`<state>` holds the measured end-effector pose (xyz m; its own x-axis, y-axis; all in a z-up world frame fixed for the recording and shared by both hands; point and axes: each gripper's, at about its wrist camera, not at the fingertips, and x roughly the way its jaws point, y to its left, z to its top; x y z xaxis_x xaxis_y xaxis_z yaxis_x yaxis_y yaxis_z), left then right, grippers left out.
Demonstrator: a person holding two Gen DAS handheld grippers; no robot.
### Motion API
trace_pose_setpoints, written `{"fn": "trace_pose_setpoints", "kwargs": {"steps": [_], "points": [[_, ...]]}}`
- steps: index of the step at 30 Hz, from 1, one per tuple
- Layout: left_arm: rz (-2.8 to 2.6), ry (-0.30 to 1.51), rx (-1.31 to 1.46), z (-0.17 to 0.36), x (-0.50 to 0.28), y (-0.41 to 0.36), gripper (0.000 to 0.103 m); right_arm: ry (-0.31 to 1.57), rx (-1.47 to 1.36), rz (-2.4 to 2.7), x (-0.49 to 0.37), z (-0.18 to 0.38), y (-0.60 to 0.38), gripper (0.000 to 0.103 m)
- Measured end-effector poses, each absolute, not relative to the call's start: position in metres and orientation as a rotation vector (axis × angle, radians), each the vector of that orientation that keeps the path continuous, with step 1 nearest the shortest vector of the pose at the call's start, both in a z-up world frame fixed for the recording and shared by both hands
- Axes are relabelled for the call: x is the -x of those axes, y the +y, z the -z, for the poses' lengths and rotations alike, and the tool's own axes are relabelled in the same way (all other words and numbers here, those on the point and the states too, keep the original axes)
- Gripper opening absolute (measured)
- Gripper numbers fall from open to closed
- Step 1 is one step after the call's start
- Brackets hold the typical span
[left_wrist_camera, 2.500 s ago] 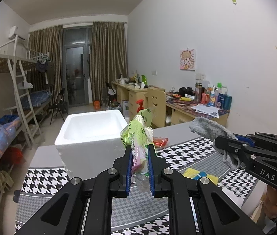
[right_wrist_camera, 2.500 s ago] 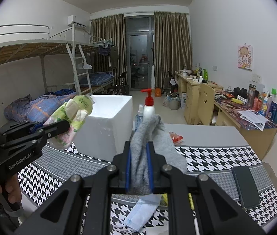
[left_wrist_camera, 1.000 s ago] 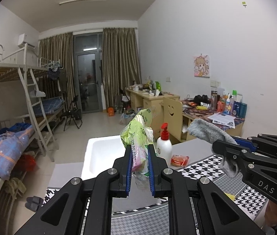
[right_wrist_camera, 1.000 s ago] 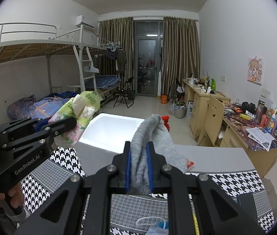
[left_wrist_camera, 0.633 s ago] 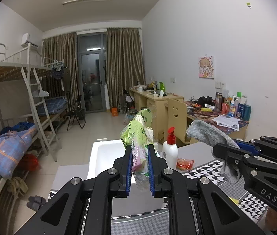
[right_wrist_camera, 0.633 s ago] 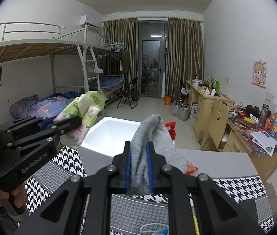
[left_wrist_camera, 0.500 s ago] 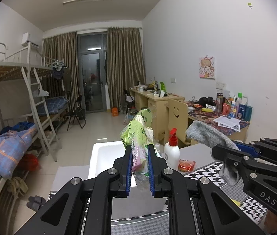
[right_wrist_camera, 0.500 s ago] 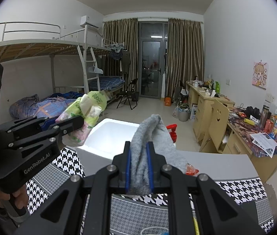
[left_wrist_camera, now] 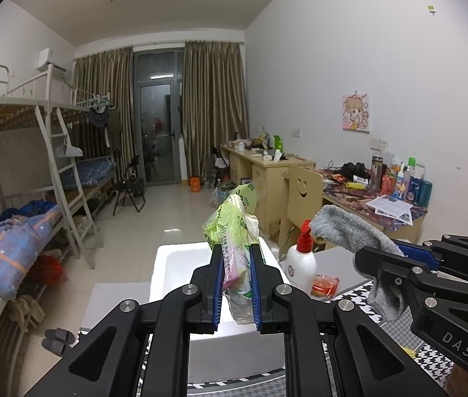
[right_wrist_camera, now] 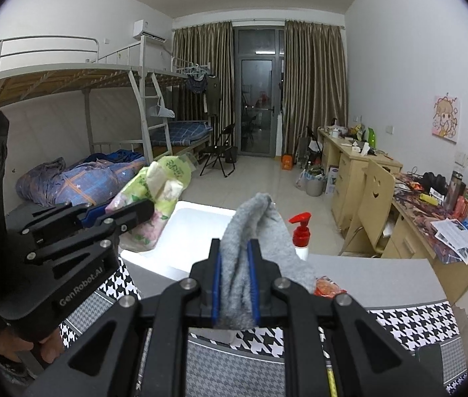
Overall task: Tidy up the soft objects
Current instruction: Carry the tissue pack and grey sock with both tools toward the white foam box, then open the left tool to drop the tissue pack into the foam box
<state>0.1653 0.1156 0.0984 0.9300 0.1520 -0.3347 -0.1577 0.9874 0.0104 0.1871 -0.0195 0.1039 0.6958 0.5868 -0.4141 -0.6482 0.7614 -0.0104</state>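
My left gripper [left_wrist_camera: 236, 258] is shut on a green plastic tissue pack [left_wrist_camera: 234, 221] and holds it upright above the white foam box [left_wrist_camera: 177, 264]. The pack also shows in the right wrist view [right_wrist_camera: 158, 192], at the left gripper's tip [right_wrist_camera: 141, 213]. My right gripper [right_wrist_camera: 235, 254] is shut on a grey sock [right_wrist_camera: 260, 231], held in the air in front of the foam box [right_wrist_camera: 197, 221]. The sock drapes over the right gripper's tip in the left wrist view [left_wrist_camera: 350, 231].
A white pump bottle with a red top [left_wrist_camera: 302, 258] and a red packet [left_wrist_camera: 325, 284] stand on the grey table right of the box. A houndstooth cloth [right_wrist_camera: 399, 327] covers the near table. A bunk bed [right_wrist_camera: 101, 152] is left, desks [right_wrist_camera: 366, 172] right.
Both grippers have risen and tilted up with their loads, so the foam box and table sit lower in both views. Neither grip has changed.
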Motion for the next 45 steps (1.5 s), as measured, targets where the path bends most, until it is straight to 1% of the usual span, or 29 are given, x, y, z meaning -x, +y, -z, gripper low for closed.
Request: {"fn": "trace_pose_setpoints", "kwargs": {"steps": [37, 40, 41, 43, 45], "points": [[-0.184, 0.488, 0.073, -0.065, -0.236, 0.154, 0.015, 0.484, 0.202, -0.679, -0.232, -0.093, 0.024, 0.018], [-0.174, 0.497, 0.074, -0.063, -0.238, 0.156, 0.016, 0.489, 0.204, -0.679, -0.234, -0.092, 0.025, 0.018], [-0.175, 0.502, 0.076, -0.062, -0.238, 0.157, 0.019, 0.490, 0.204, -0.677, -0.234, -0.091, 0.027, 0.018], [-0.187, 0.503, 0.077, -0.061, -0.238, 0.160, 0.030, 0.493, 0.204, -0.677, -0.235, -0.091, 0.028, 0.018], [-0.201, 0.502, 0.083, -0.060, -0.237, 0.162, 0.059, 0.494, 0.207, -0.678, -0.236, -0.091, 0.030, 0.018]]}}
